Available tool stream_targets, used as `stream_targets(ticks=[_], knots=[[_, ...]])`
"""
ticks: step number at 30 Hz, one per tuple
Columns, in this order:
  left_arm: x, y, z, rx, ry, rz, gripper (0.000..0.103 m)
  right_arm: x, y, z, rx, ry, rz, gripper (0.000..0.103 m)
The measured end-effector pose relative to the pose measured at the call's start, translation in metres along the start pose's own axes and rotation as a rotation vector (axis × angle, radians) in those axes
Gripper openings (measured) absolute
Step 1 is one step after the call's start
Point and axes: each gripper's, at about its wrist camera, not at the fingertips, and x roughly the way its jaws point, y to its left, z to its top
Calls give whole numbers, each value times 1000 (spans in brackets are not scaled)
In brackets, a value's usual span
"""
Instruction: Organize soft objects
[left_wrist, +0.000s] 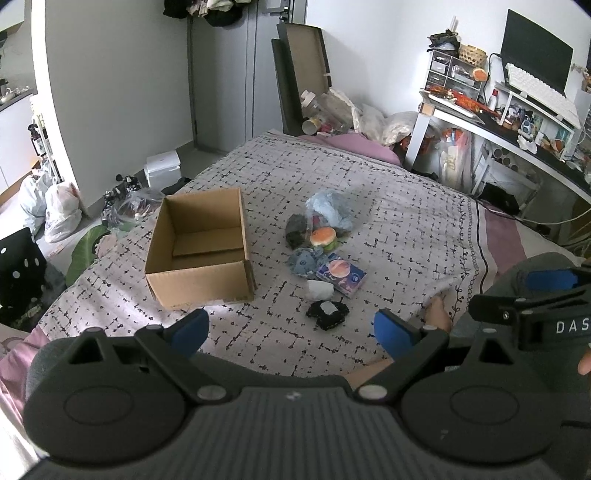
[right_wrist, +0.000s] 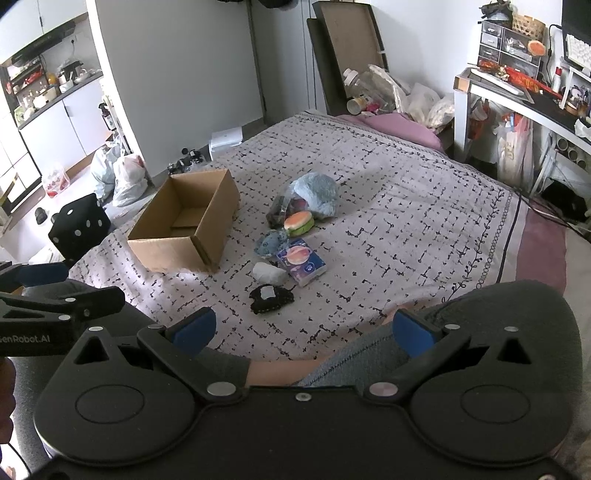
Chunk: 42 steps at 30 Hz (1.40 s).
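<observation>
Risk first: box (left_wrist: 199, 251) sits light and empty on a soft bed (left_wrist: 388, 206), so a nudge from either gripper could tip or slide it; cause, an approach crossing its near wall. Pile lies just right of the box, items touching, so one grab may drag a neighbour. Blue plush (left_wrist: 330, 208) is largest and fluffy, then tissue pack (left_wrist: 341, 275), burger toy (left_wrist: 323, 237), black pouch (left_wrist: 328, 314), white wad (left_wrist: 320, 290). Left gripper (left_wrist: 291, 330) and right gripper (right_wrist: 301, 328) both hang spread, holding nothing, well short of the pile.
</observation>
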Motion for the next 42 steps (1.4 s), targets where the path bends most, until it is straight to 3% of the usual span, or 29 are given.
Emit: stream_targets(ticks=[32,42], knots=[[-3,0,6,5,-5,7,95,-4,0,6,-7,-30,11,103],[9,1,7,-12,2,34,95,13,-9,8,11,-39,15,103]])
